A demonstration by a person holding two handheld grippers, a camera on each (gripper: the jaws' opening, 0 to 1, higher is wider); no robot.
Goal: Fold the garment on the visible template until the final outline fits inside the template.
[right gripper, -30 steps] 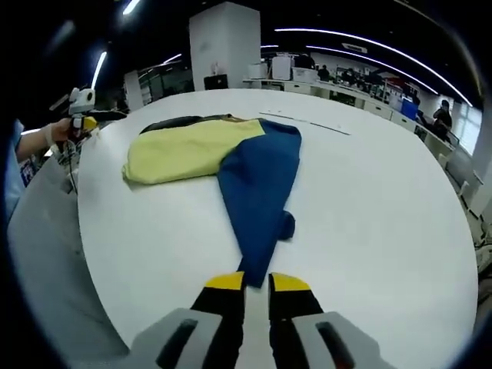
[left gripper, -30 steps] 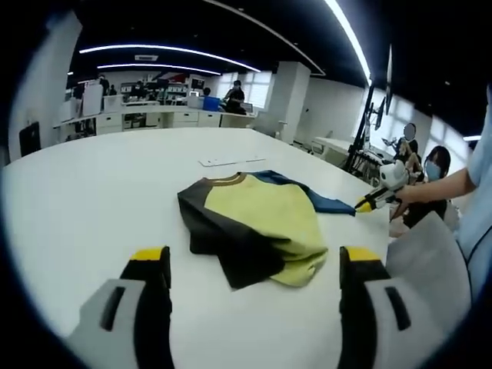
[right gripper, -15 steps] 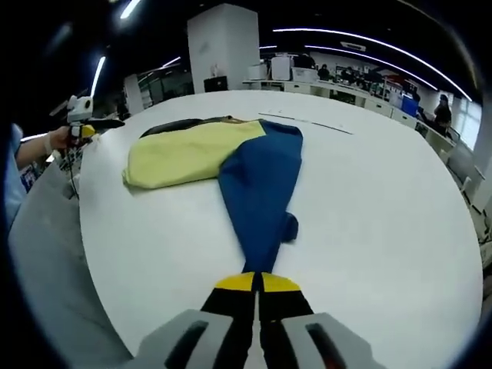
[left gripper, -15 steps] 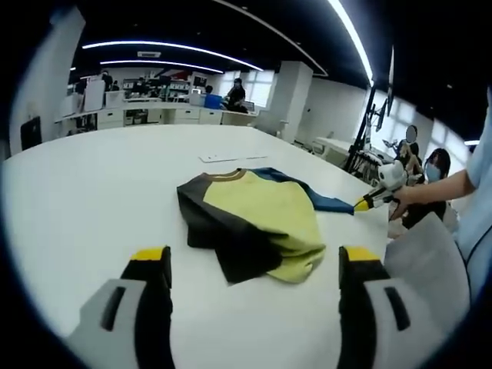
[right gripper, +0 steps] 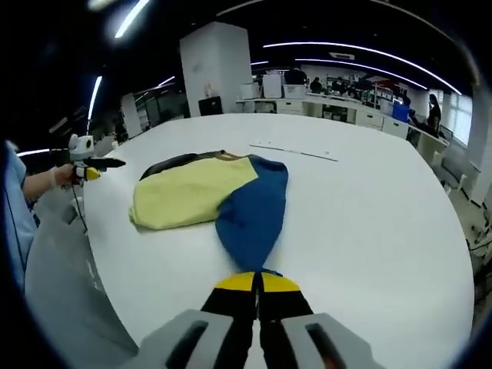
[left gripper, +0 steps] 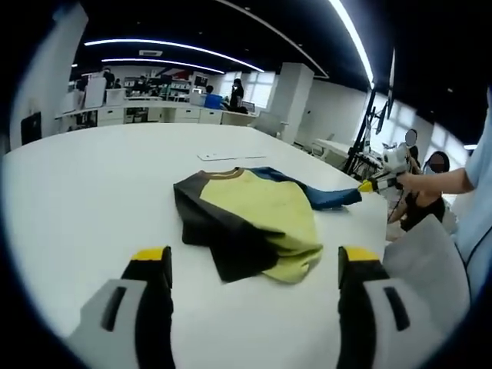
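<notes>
A yellow, black and blue garment (left gripper: 261, 211) lies partly folded on the round white table (left gripper: 84, 192). Its blue sleeve (left gripper: 330, 198) stretches right to my right gripper (left gripper: 367, 185), held in a person's hand. In the right gripper view, the right gripper (right gripper: 257, 280) is shut on the end of the blue sleeve (right gripper: 250, 215), which rises off the table toward the jaws. The yellow body (right gripper: 192, 194) lies flat beyond it. My left gripper (left gripper: 254, 257) hovers open short of the garment's near edge, holding nothing. It appears far left as the left gripper (right gripper: 108, 163).
A thin white strip (left gripper: 231, 156) lies on the table just beyond the garment, also seen as the strip (right gripper: 296, 151). A grey surface (left gripper: 427, 261) sits off the table's edge by the person. Desks, pillars and seated people fill the background.
The right gripper's jaws closed on the blue sleeve's end and lifted it, drawing the sleeve up off the table. The left gripper stayed open and nearly still.
</notes>
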